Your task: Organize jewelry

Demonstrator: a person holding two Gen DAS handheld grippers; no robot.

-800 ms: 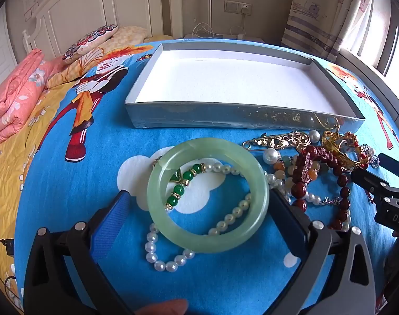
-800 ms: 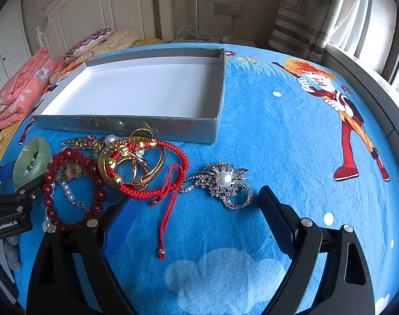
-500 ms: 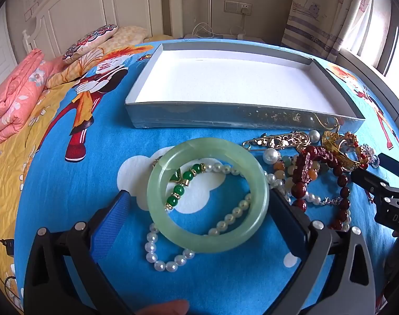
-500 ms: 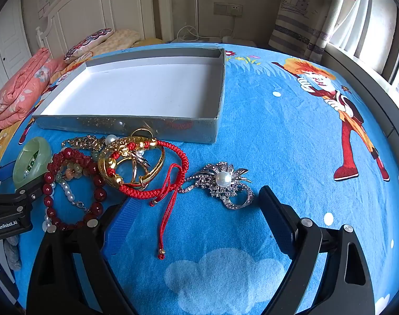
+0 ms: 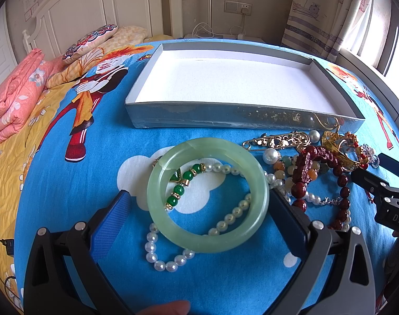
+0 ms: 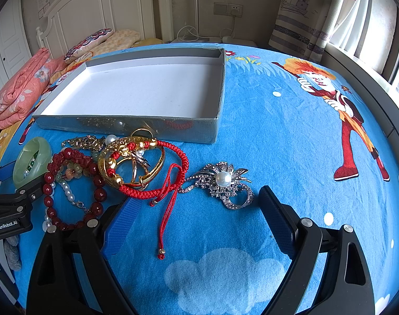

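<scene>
1. A pale green, translucent jade bangle (image 5: 207,197) lies flat on the blue cartoon-print bedspread (image 5: 99,178), overlapping a white pearl bracelet (image 5: 173,258) and a strand of green beads with gold spacers (image 5: 182,187).
2. The left gripper (image 5: 199,204) sits low with its fingers spread wide; the bangle lies between them, its right edge just beside the right finger and its left edge apart from the blue-padded left finger (image 5: 115,218).
3. The right gripper (image 6: 197,210) is likewise spread, clamping nothing. A silver rhinestone brooch with a pearl centre (image 6: 221,182) lies just ahead between its fingertips, and a red braided cord bracelet (image 6: 162,181) lies near the left finger.
4. Beyond both sets of fingers, a shallow grey cardboard box with a white floor (image 5: 225,113) holds nothing.
</scene>
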